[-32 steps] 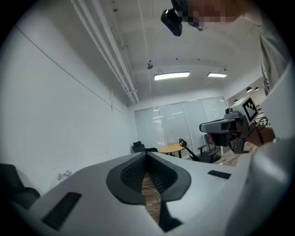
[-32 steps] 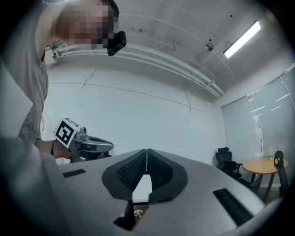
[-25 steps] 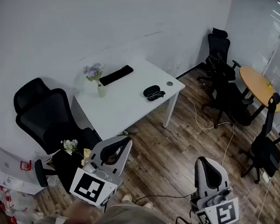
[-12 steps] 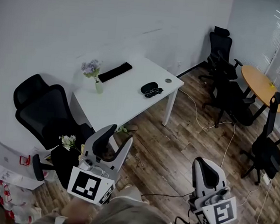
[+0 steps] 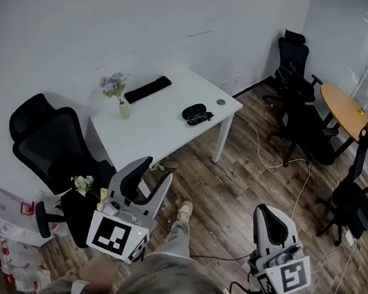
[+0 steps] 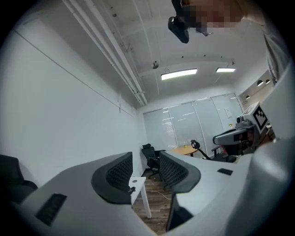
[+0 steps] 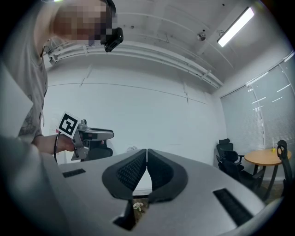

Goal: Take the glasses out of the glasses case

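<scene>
Distance explains the idle grippers: glasses case [image 5: 194, 111] sits on the white table [image 5: 147, 133], well apart; left gripper [image 5: 154, 171] gapes empty, ready I reckon, right gripper [image 5: 267, 211] is pressed closed on nothing

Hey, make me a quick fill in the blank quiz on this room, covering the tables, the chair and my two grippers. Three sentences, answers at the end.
1. The glasses case lies on the ___ table, not the round wooden one.
2. Of the left gripper and the right gripper, the one with its fingers apart is the ___.
3. The office chair beside that table is ___ in colour.
Missing words: white; left; black.
</scene>
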`<state>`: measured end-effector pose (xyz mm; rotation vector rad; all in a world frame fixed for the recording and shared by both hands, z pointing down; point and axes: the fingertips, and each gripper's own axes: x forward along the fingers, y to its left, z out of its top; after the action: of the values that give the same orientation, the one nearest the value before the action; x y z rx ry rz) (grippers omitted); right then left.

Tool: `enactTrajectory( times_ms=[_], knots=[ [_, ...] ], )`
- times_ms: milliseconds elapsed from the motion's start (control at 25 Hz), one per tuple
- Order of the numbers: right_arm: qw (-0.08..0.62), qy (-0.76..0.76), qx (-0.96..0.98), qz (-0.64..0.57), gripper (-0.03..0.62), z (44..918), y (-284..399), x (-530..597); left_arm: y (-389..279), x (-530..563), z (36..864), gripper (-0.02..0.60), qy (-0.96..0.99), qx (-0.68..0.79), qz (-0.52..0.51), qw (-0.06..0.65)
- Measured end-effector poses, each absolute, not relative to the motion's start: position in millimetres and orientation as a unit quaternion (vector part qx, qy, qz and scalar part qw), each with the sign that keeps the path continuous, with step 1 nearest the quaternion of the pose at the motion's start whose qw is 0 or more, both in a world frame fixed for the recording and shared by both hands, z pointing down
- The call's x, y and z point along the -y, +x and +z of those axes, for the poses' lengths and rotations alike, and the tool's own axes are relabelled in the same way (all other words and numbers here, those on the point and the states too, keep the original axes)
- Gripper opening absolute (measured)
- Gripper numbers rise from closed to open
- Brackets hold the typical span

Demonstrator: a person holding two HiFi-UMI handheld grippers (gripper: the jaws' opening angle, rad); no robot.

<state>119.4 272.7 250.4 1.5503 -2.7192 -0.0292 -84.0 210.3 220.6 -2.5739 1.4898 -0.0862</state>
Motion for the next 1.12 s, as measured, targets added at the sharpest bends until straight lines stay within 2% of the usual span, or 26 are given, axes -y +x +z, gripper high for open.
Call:
enactTrajectory(
  times_ms=[640,1120],
  knots=[
    [0.046,0.487,0.872,0.015,0.034,278.1,116.1,-73.7,-87.4,-19.7,267.9,0.199,-0.861,-0.5,-0.083,0.044],
    [0.074,0.487,0.869,0.046,0.034,291.3,104.4,108.3,-90.7,168.7,304.7,0.199,-0.868,-0.458,-0.189,0.024]
  ],
)
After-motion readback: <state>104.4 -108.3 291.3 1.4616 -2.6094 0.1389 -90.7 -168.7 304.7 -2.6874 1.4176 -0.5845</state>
